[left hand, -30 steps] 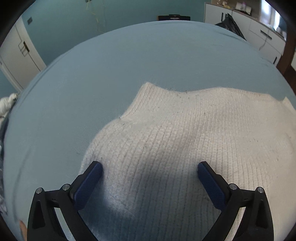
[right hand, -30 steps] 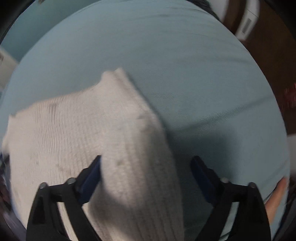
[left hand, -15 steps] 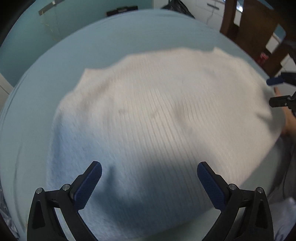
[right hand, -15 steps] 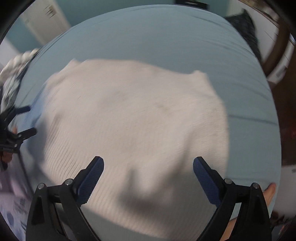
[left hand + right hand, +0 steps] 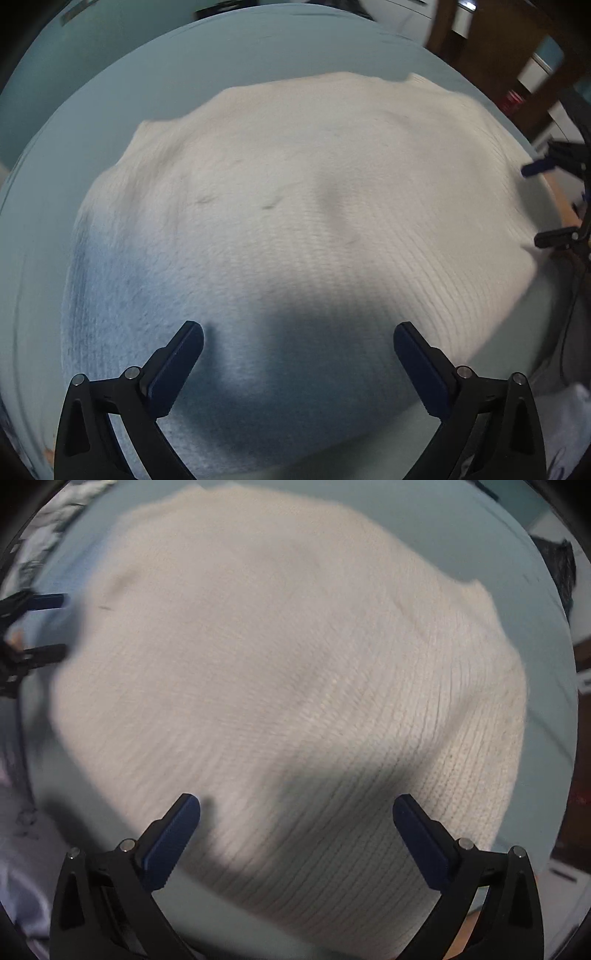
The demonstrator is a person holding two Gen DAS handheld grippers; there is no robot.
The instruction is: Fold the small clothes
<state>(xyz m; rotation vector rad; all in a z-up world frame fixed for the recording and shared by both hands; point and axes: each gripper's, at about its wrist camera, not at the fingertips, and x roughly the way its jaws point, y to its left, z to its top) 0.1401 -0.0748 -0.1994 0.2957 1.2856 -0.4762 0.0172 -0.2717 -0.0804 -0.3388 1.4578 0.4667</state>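
Observation:
A cream ribbed knit sweater (image 5: pixel 295 221) lies folded and flat on a light blue table (image 5: pixel 92 110); it fills the right wrist view (image 5: pixel 277 683) too. My left gripper (image 5: pixel 297 350) is open and empty above the sweater's near left part. My right gripper (image 5: pixel 295 823) is open and empty above its near right part. Each gripper shows in the other's view: the right one (image 5: pixel 550 199) at the sweater's right edge, the left one (image 5: pixel 40 627) at its left edge, both open.
A wooden chair (image 5: pixel 491 55) stands past the table's far right edge. White cabinets (image 5: pixel 406 7) line the back wall. A pile of patterned cloth (image 5: pixel 44 528) lies at the table's left. A dark bag (image 5: pixel 557 568) sits behind.
Both grippers have pulled back and risen from the sweater's edges. Each has swung inward, so the whole folded sweater and the other gripper now show.

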